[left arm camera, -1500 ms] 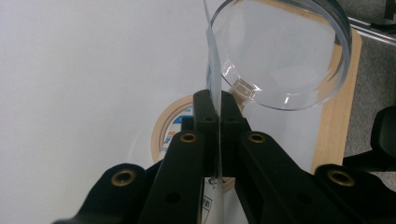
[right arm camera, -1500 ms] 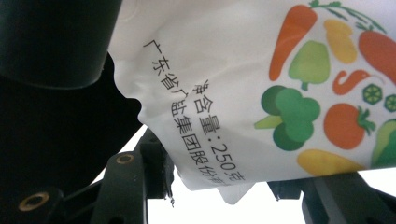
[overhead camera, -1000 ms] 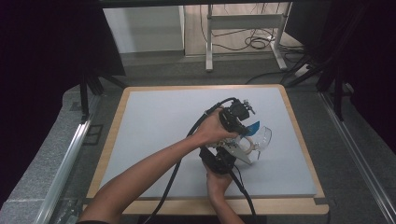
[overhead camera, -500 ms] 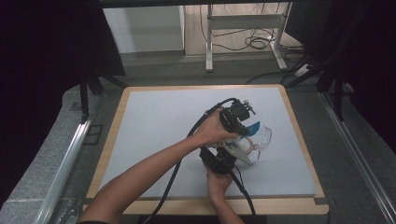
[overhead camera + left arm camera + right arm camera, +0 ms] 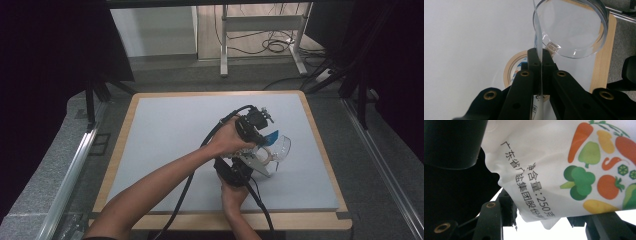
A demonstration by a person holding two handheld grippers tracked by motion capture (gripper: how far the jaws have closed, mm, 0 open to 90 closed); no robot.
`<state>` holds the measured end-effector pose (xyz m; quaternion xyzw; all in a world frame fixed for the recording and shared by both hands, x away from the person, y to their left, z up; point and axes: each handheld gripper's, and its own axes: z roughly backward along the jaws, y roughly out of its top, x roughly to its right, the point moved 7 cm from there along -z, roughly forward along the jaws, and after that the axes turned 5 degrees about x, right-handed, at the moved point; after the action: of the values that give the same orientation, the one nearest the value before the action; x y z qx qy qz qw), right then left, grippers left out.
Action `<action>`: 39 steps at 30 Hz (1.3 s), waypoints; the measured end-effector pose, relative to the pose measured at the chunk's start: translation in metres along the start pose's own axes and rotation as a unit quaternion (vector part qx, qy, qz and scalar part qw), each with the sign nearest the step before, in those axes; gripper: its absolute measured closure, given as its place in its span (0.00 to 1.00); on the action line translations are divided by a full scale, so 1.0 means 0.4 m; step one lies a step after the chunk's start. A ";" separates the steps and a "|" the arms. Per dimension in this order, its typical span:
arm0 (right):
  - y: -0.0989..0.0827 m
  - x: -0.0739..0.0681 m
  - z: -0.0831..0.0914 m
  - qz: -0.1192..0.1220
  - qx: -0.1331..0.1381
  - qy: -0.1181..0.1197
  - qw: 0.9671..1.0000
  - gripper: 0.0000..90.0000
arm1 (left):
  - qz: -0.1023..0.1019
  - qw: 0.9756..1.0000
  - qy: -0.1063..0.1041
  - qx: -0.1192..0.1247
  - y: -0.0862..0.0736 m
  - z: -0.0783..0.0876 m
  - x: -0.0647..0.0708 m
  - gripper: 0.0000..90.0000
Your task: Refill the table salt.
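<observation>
Clear plastic container (image 5: 280, 146) and a white printed bag (image 5: 564, 170) held between two grippers near the table's right side.

From the high view, the left gripper (image 5: 257, 131) and right gripper (image 5: 240, 170) crowd together over the grey table (image 5: 165, 135), hands hiding most of what they hold. Its own view shows the left gripper (image 5: 540, 62) pinched tight on the container's thin wall (image 5: 537, 37), above a roll of tape (image 5: 511, 71). Looking along the right gripper (image 5: 541, 220), the jaws stand partly apart with the bag, printed with vegetables, between them; it seems clamped, though the pads' contact is hard to make out.
</observation>
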<state>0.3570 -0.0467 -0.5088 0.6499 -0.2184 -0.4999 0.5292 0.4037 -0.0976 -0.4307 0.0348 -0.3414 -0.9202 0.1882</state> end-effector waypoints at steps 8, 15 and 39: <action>0.000 0.002 0.000 -0.003 0.001 -0.001 1.000 0.57 | 0.000 1.000 0.000 -0.002 0.000 -0.003 0.001 1.00; 0.000 0.003 -0.002 -0.005 0.002 -0.002 1.000 0.57 | 0.000 1.000 0.000 -0.003 0.000 -0.005 0.000 1.00; 0.002 0.007 -0.010 0.002 0.004 -0.009 1.000 0.57 | 0.001 1.000 -0.003 0.000 -0.001 -0.002 -0.002 1.00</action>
<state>0.3617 -0.0473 -0.5095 0.6470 -0.2258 -0.5037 0.5260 0.4046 -0.0975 -0.4315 0.0314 -0.3420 -0.9202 0.1878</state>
